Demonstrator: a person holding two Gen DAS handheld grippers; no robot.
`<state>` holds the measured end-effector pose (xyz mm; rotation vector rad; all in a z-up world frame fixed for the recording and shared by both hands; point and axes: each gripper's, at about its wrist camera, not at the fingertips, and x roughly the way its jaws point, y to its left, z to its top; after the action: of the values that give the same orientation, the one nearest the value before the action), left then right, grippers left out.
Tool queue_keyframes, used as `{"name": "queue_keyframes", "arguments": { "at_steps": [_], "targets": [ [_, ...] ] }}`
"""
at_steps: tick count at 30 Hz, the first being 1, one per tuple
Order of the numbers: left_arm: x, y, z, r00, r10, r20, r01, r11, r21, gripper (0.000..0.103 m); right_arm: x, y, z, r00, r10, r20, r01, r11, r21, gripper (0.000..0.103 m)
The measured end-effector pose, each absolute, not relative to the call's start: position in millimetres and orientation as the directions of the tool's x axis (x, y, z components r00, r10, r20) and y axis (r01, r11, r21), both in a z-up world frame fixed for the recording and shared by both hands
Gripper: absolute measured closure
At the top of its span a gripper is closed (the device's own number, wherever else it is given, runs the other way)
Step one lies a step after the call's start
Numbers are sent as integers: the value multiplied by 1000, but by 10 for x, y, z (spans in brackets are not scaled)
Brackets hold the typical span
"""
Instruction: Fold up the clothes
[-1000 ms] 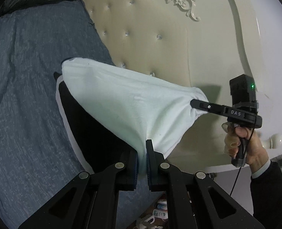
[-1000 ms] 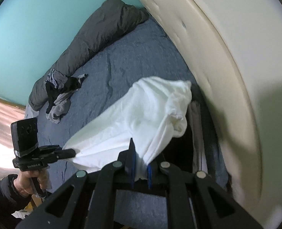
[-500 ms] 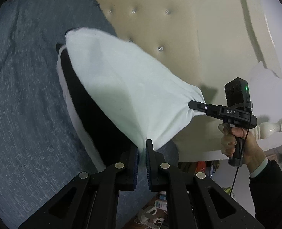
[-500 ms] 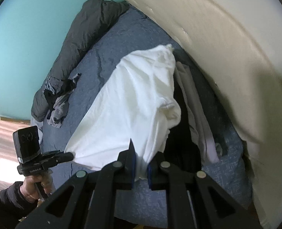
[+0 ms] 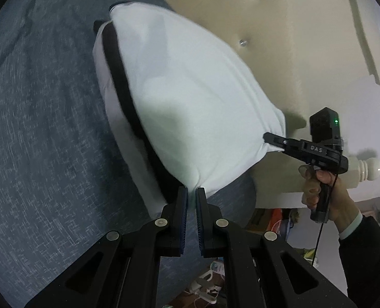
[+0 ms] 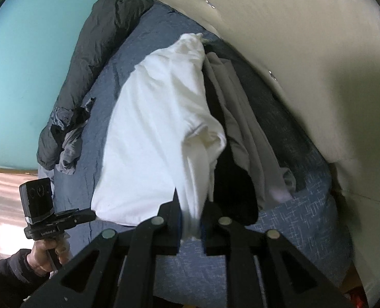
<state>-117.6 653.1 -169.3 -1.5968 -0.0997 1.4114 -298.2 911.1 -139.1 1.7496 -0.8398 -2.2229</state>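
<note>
A white garment (image 5: 190, 97) hangs stretched between both grippers, low over the blue bed cover (image 5: 40, 133). My left gripper (image 5: 192, 190) is shut on one bottom corner. My right gripper (image 5: 268, 137) has the other corner bunched between its pads, and its jaws are opening. In the right wrist view the white garment (image 6: 159, 128) runs down into my right gripper (image 6: 191, 200), and the left gripper (image 6: 93, 213) pinches the garment's near left corner. The garment's far end rests on a black garment (image 5: 120, 77) beneath it.
Black and grey clothes (image 6: 241, 138) lie in a row beside the cream padded headboard (image 6: 305, 51). A dark grey duvet (image 6: 94, 51) and crumpled clothes (image 6: 69, 138) lie along the far side by the teal wall. The bed's corner (image 5: 241, 200) drops off to a cluttered floor.
Both grippers have sunk toward the bed with the white garment, which now lies lower and flatter over the black garment. The gap between the right gripper's jaws has widened a little.
</note>
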Motion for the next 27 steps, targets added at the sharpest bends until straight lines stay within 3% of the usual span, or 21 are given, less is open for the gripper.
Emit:
{"name": "queue_keyframes", "arguments": {
  "at_steps": [1,5,6,14,20,27],
  "targets": [
    [-1177,6506,-1705,324,612,-721,-501,-536,-680,96,-2958,9109,-1407,-287,-475,-832,-195,-821,536,90],
    [-1236,6396,-1672,300,620,-725,-483,-557,-676,96,-2822,9176,-1395,-297,-408,-863,-210,-854,476,65],
    [-1264,6374,-1647,290,625,-725,-479,-561,-675,96,-2769,9210,-1373,-304,-389,-869,-215,-861,461,65],
    [-1434,6643,-1389,234,662,-712,-538,-522,-662,96,-2565,9277,-974,-478,-283,-832,-149,-907,394,65],
    [-1345,6936,-1469,243,660,-711,-571,-495,-655,96,-2797,9038,-1034,-490,-302,-817,-80,-918,387,86],
    [-1202,6981,-1738,238,611,-755,-604,-516,-608,96,-2842,8991,-1393,-430,-273,-861,-131,-924,359,89]
  ]
}}
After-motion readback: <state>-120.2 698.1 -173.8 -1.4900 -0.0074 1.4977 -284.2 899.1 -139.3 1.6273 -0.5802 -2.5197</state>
